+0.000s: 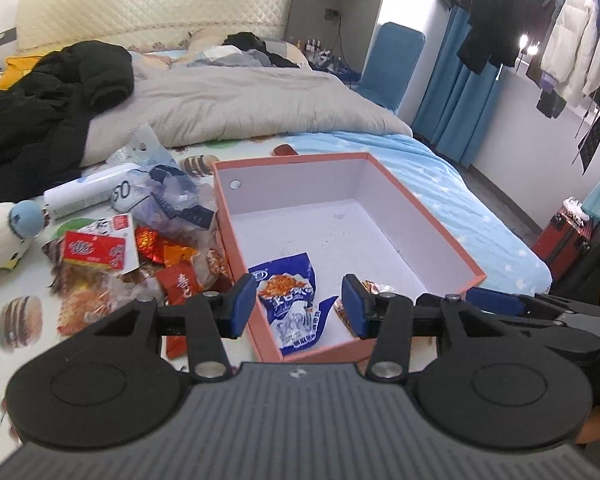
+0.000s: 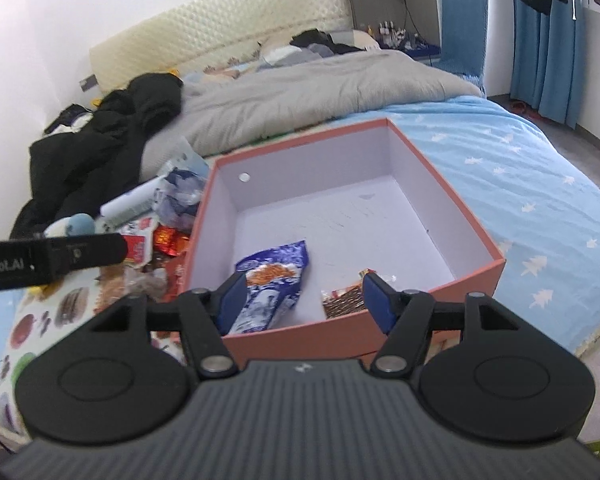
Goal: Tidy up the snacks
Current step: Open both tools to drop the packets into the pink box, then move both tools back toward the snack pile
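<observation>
Left hand-held gripper (image 1: 299, 304): wide, empty | right hand-held gripper (image 2: 302, 300): wide, empty | crinkly blue packet (image 2: 269, 284) in rectangular cardboard box (image 2: 432, 184)

Pink box (image 1: 428, 216) open-topped on the bed; far two-thirds of its white floor bare, clear entry from above. Near end occupied: blue-white snack bag (image 1: 294, 300) and a small brown packet (image 2: 342, 300) beside it. Box walls block approach from the sides. Left of box, a heap of snack wrappers (image 1: 112, 264) crowds the sheet, touching the wall. Right of box, blue sheet (image 2: 540, 184) lies unobstructed. Grey duvet (image 1: 236, 100) bulks behind.
</observation>
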The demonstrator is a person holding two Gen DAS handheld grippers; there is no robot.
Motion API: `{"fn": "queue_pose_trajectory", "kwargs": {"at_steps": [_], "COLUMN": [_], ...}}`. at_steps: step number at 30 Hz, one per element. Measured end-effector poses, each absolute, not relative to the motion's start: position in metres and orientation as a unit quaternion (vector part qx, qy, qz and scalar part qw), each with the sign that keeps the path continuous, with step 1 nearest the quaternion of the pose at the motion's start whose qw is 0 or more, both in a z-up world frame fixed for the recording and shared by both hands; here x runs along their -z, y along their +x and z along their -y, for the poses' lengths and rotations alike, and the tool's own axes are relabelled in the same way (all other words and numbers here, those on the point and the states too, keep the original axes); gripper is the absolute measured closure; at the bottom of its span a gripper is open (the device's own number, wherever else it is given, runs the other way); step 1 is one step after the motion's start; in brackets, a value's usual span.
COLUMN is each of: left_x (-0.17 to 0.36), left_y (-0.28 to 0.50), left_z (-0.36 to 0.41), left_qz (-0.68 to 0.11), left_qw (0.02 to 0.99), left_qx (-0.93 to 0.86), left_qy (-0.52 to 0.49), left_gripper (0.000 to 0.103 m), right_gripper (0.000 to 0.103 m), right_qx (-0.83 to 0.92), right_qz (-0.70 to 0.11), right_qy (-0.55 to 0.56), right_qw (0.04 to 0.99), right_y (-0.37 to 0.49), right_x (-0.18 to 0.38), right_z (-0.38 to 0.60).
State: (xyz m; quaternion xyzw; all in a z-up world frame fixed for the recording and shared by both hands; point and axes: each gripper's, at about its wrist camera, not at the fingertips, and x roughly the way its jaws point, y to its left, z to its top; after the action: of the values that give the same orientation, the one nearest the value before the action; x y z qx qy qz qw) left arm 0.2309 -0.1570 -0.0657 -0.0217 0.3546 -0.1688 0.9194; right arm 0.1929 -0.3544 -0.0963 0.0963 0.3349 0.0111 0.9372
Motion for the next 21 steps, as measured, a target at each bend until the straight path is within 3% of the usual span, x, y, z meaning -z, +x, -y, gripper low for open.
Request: {"fn": "queue_pose_trajectory", "kwargs": {"at_steps": [21], "left_x": [0.050], "left_y": [0.091], "left_z": [0.082], "left_qz": [-0.332], "left_qw": [0.934], "left_qx": [0.114], "left_qy": [-0.061], "left_gripper": [0.050], "right_gripper": [0.037], "right_qx": [-0.066], "right_qz": [-0.291], "right_qy": [0.084], "right_qw": [0.951], "right_y": [0.091], "right_x": [0.066], "right_z": [0.283]}}
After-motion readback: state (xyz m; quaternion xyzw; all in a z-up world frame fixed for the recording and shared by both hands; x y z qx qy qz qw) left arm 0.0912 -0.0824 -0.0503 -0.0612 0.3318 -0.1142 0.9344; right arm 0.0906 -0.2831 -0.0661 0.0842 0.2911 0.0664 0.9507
